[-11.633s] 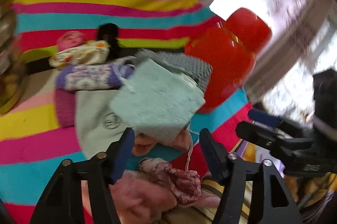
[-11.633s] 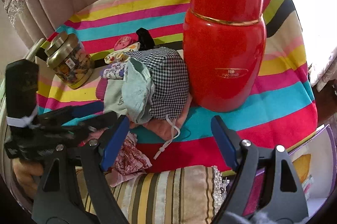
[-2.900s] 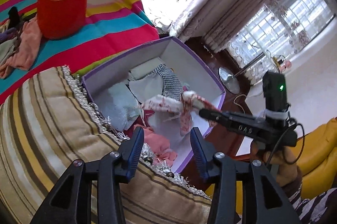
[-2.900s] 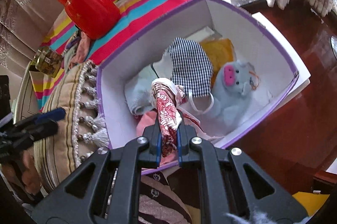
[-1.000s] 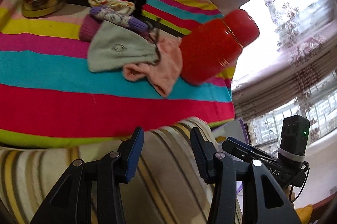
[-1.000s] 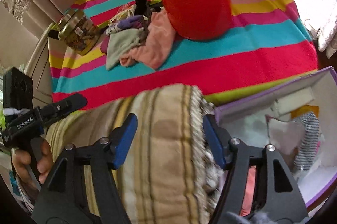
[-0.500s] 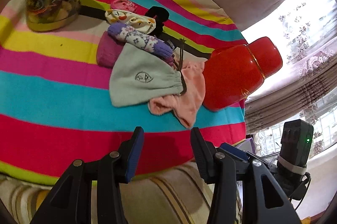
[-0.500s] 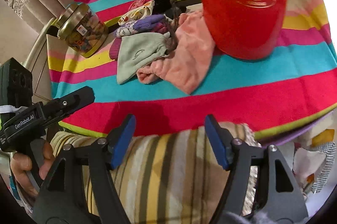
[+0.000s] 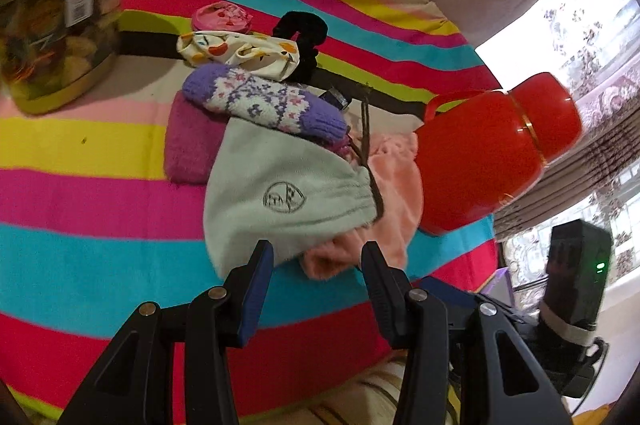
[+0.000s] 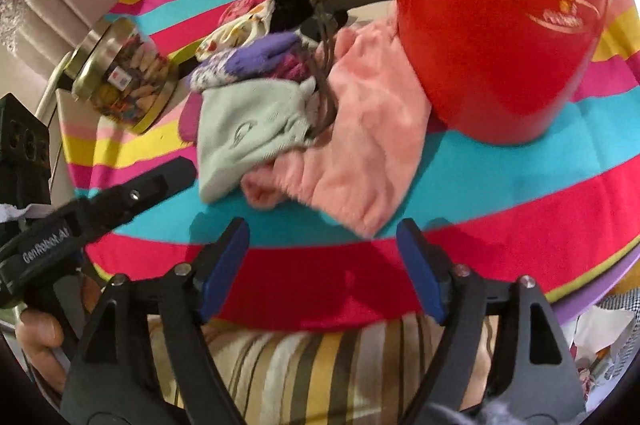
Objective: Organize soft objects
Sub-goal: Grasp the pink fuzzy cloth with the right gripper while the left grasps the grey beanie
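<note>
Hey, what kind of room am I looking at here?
Probably a home living room or bedroom: a striped cloth carrying a red thermos and soft clothes, with patterned curtains at a bright window.

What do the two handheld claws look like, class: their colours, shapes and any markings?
Both are black plastic. The left claw and right claw each have two angular fingers with blue pads and silver rivets at the joints. White lettering, GenRobot.AI, runs along the left one's body seen from the right wrist. A black box with a green light and a white band sits on the right one.
</note>
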A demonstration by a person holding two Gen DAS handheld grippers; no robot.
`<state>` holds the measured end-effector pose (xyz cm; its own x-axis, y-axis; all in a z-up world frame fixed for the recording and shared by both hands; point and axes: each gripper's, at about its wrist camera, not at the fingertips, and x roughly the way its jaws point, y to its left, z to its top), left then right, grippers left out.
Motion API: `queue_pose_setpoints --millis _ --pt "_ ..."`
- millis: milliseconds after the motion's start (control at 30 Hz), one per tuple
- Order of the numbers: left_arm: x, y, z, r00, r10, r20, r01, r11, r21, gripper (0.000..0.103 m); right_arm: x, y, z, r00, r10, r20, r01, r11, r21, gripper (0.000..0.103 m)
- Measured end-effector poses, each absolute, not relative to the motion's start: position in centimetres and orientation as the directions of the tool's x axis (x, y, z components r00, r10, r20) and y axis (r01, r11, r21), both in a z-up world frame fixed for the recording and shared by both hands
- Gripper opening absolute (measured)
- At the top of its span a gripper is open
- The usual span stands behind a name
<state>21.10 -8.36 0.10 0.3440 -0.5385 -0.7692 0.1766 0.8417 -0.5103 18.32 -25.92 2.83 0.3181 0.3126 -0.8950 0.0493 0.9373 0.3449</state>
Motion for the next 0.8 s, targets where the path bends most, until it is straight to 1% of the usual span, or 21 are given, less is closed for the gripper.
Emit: queue_pose_setpoints --millis 100,167,233,300,467,600,667,700,733,767,800 --pt "22.2 -9.2 -0.6 0.336 -0.514 -0.789 0.193 0.858 -0.477 0.048 19.3 -25.7 2.3 0.319 0.291 -0.902 0.069 0.942 0.329 0.08" --pt "22.8 -9.8 -0.9 0.336 -0.498 -0.8 0.207 0.867 -0.453 0.059 20.0 -25.6 1.8 0.319 0.277 -0.906 0.078 0.945 0.317 0.08" --pt "23.3 -10.3 -1.2 0.342 -0.479 -0.808 0.22 0.877 -0.427 0.063 20.9 -25.2 1.2 0.304 0.262 -0.916 0.082 0.951 0.299 0.08" --pt "23.8 -10.6 -1.4 0.345 -0.458 -0.819 0.231 0.887 -0.399 0.064 21.3 -24.9 0.8 0.295 0.255 -0.921 0.078 0.954 0.289 0.08" --pt "24.9 -11.1 -2.8 0.306 -0.444 -0.842 0.248 0.891 -0.38 0.064 22.2 -23.8 0.0 0.284 0.214 -0.935 0.052 0.97 0.238 0.081" --pt "25.1 -12.3 -2.7 0.289 -0.416 -0.862 0.319 0.891 -0.323 0.063 22.5 -22.9 -0.2 0.289 0.174 -0.941 0.023 0.982 0.189 0.081" --pt "25.0 -12.8 -2.8 0.278 -0.423 -0.862 0.347 0.881 -0.321 0.046 22.7 -22.2 -0.3 0.285 0.145 -0.948 -0.006 0.989 0.149 0.083" --pt "24.9 -13.0 -2.8 0.279 -0.419 -0.864 0.355 0.881 -0.312 0.042 22.8 -21.9 -0.4 0.284 0.131 -0.95 -0.017 0.991 0.131 0.083" --pt "24.9 -13.0 -2.9 0.276 -0.418 -0.865 0.362 0.879 -0.309 0.029 22.8 -21.6 -0.4 0.283 0.121 -0.951 -0.025 0.993 0.119 0.083" --pt "24.9 -13.0 -3.0 0.267 -0.43 -0.862 0.364 0.874 -0.323 0.014 22.8 -21.4 -0.4 0.283 0.115 -0.952 -0.033 0.993 0.11 0.083" --pt "24.9 -12.8 -3.2 0.263 -0.444 -0.857 0.356 0.87 -0.341 0.012 22.8 -21.2 -0.4 0.283 0.114 -0.952 -0.037 0.994 0.107 0.083"
